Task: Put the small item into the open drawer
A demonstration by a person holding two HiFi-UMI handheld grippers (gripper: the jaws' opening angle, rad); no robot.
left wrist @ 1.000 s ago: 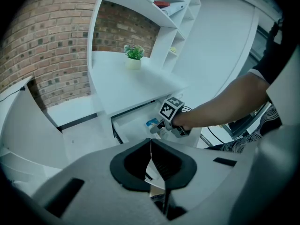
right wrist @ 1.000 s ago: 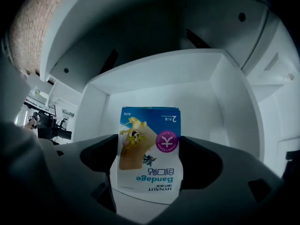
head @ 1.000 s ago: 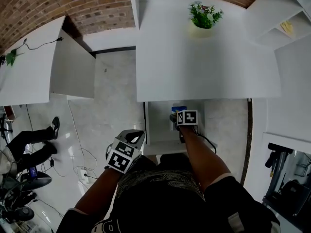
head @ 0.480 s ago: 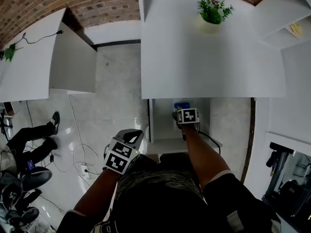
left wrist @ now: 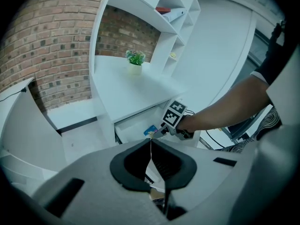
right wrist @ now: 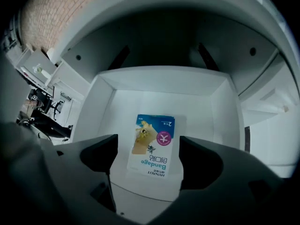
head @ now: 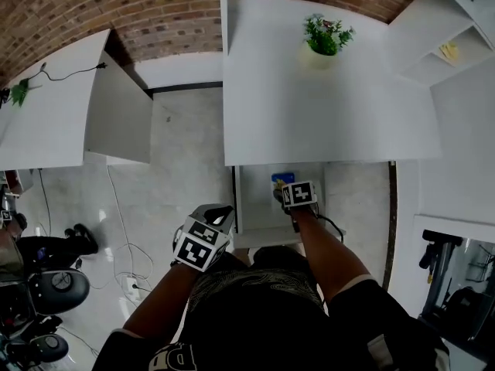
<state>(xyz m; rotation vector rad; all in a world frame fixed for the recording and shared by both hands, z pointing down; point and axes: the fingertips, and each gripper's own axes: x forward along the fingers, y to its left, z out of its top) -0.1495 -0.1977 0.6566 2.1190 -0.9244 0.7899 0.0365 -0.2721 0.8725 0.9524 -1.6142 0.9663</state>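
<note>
Right gripper view looks down into the open drawer (right wrist: 201,109). The small item is a flat bandage box (right wrist: 153,144). It lies on the white floor of the drawer, near the front edge and about in the middle from side to side. The right gripper (right wrist: 150,159) hangs just over it. Its two fingers (right wrist: 101,156) are wide apart, one on each side of the box, and neither one touches it. So I think the box is already let go and the job is nearly done.

The box lies flat with its picture side up. Its long way runs from the front of the drawer to the back, turned just a little to one side. The end with the word "Bandage" is near the front. The blue end points to the back wall.

What is left, I think, is to pull the gripper out. It is best to keep the fingers wide and lift straight up and back. Then they will not catch the box or bump the drawer walls.

Head view shows the drawer under the white worktop (head: 325,107), which has a little plant (head: 325,33) on it. The left gripper (head: 203,242) is low by the person's side, well apart from the drawer. Its fingers (left wrist: 136,165) are pressed together and hold nothing.
</note>
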